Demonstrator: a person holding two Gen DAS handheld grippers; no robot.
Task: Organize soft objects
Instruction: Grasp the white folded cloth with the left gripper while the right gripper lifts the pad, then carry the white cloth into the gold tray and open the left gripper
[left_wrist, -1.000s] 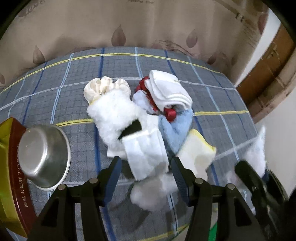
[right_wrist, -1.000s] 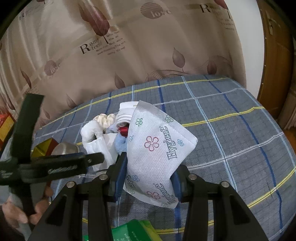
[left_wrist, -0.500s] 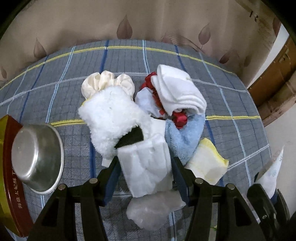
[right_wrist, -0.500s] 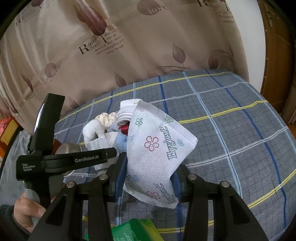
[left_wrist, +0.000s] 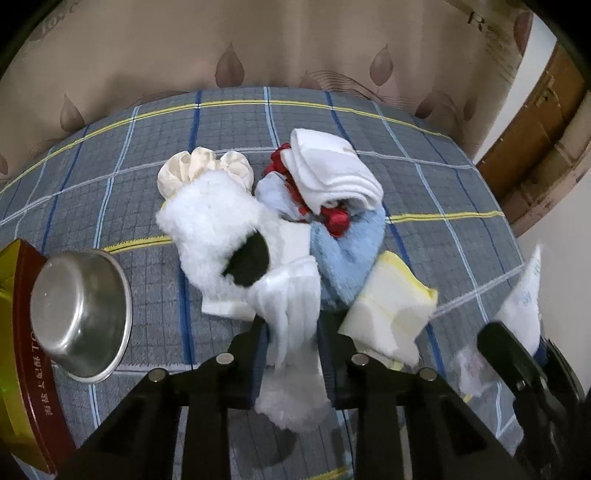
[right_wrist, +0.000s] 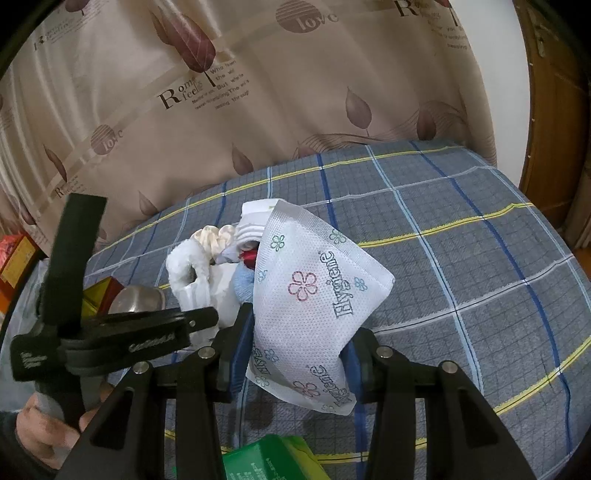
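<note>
White ribbed cloth (left_wrist: 291, 291) now pinched as the left jaws close; right jaws stay clamped on the tissue pack (right_wrist: 314, 306).

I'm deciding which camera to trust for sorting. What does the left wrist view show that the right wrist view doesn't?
Only the left wrist view: the yellow sponge and the left gripper, jaws closing on a white cloth.
Only the right wrist view: a green packet and the right gripper, shut on a flowered wipes pack.
Both: the steel bowl and the blue towel.
</note>
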